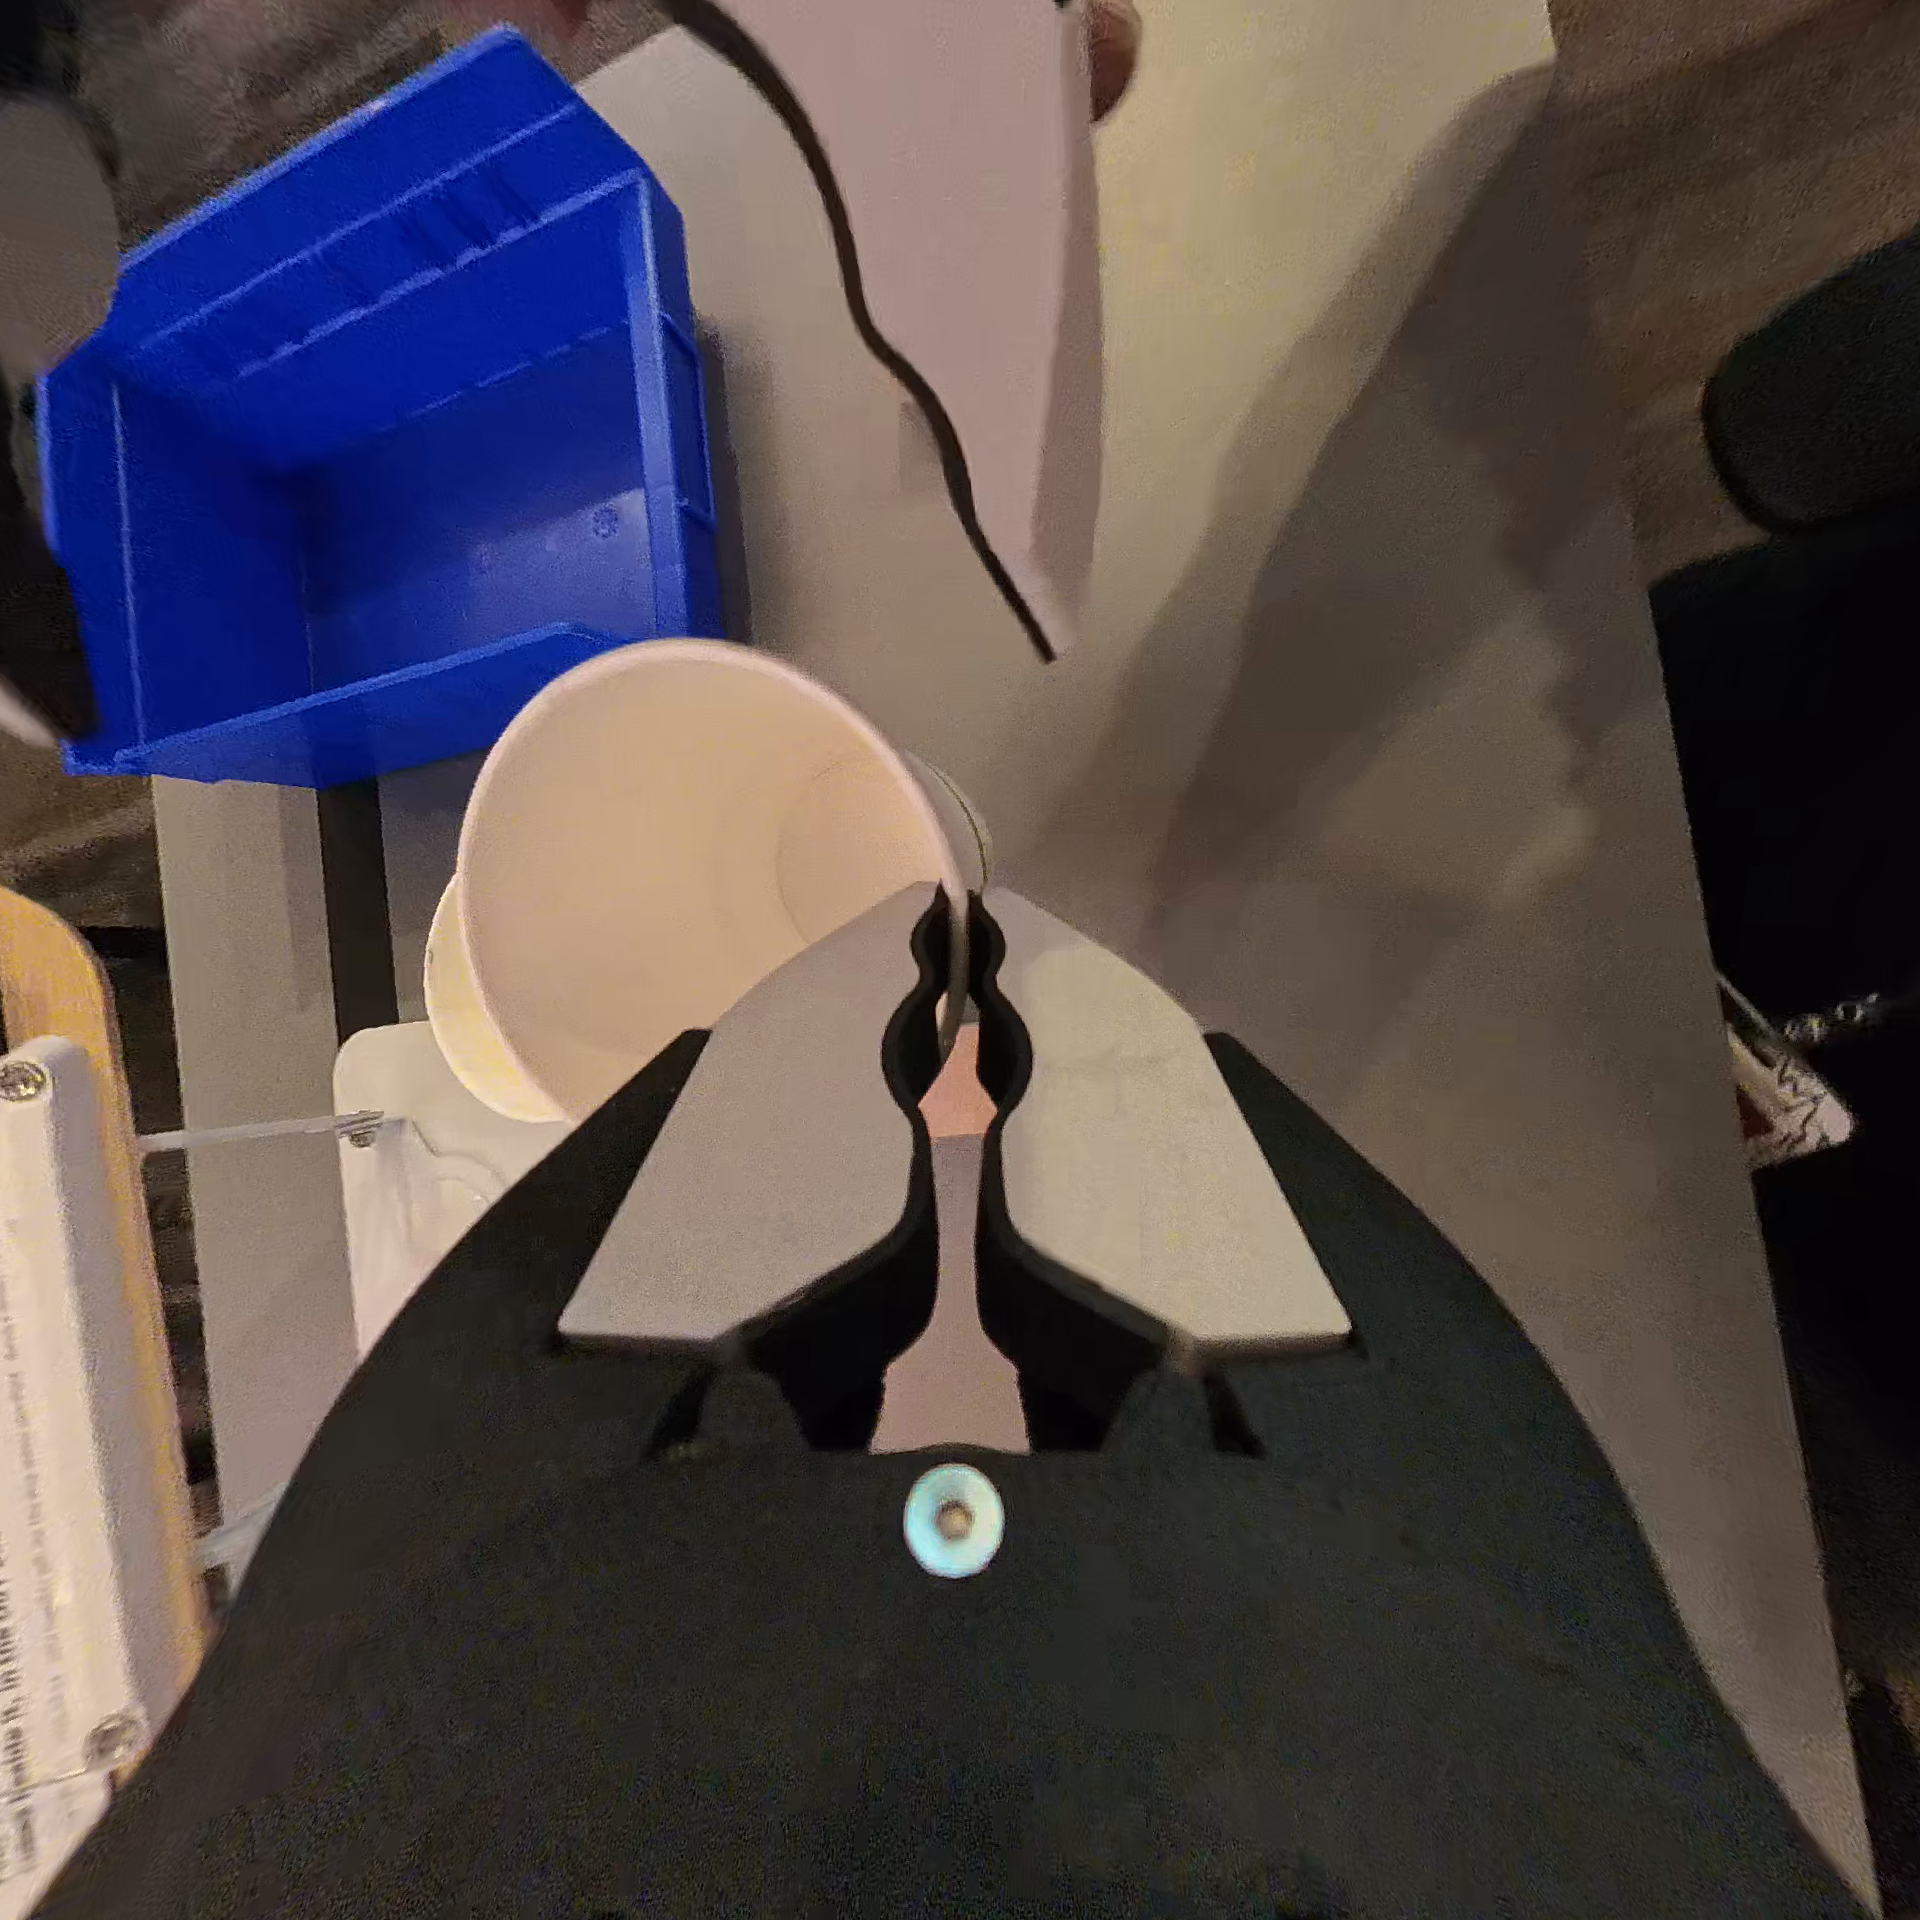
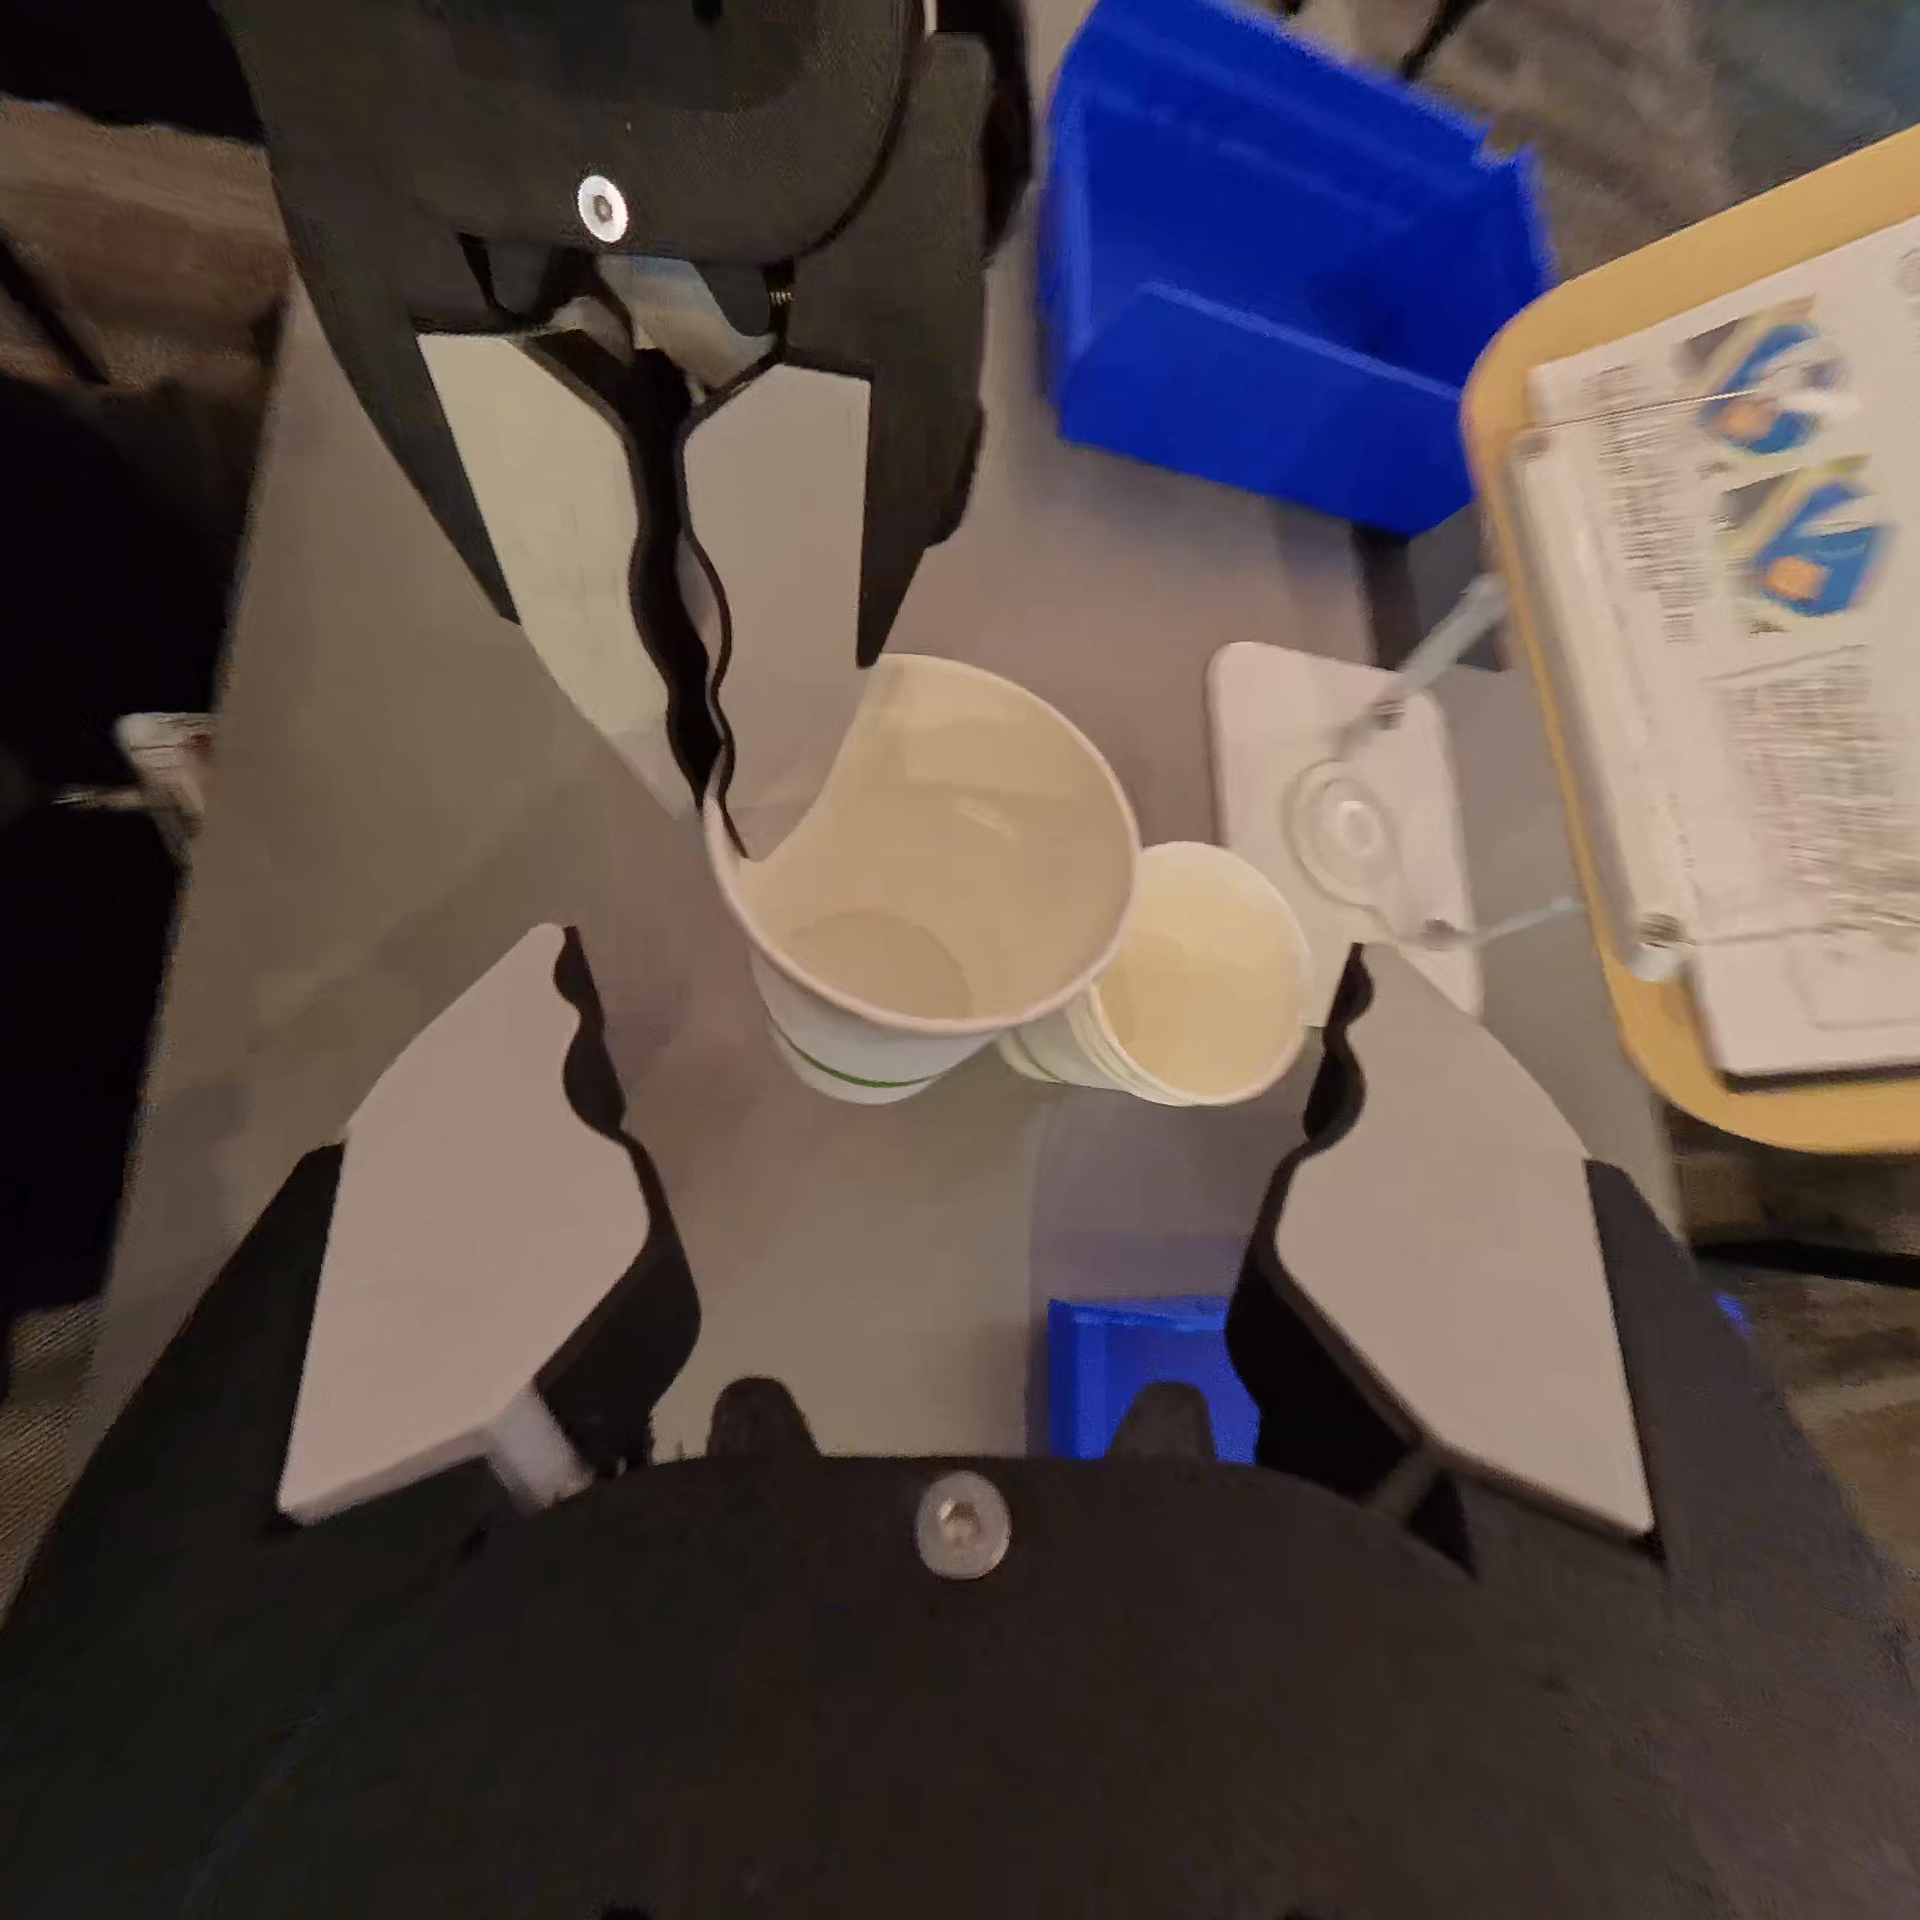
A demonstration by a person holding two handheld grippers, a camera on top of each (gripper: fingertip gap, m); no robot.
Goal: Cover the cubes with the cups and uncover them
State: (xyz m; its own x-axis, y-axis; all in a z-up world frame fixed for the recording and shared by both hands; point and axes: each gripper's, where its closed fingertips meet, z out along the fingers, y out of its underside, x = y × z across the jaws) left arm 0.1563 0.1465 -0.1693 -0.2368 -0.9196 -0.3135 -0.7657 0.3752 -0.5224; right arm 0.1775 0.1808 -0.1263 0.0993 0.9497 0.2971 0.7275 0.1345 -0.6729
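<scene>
My left gripper point(image 1: 956, 904) is shut on the rim of a white paper cup point(image 1: 686, 831) and holds it tilted above the grey table. In the right wrist view this cup point(image 2: 935, 883) has a green stripe near its base, and the left gripper point(image 2: 717, 810) pinches its dented rim from above. A stack of white cups point(image 2: 1195, 987) stands just right of it and also shows in the left wrist view point(image 1: 468, 1018). My right gripper point(image 2: 956, 966) is open and empty, just short of the cups. A blue cube point(image 2: 1132, 1371) lies on the table by its right finger, partly hidden.
A blue bin point(image 2: 1268, 281) stands at the back of the table; it also shows in the left wrist view point(image 1: 384, 468). A clear sign stand point(image 2: 1340, 821) sits right of the cups. A wooden board with a printed sheet point(image 2: 1714, 623) lies at the right.
</scene>
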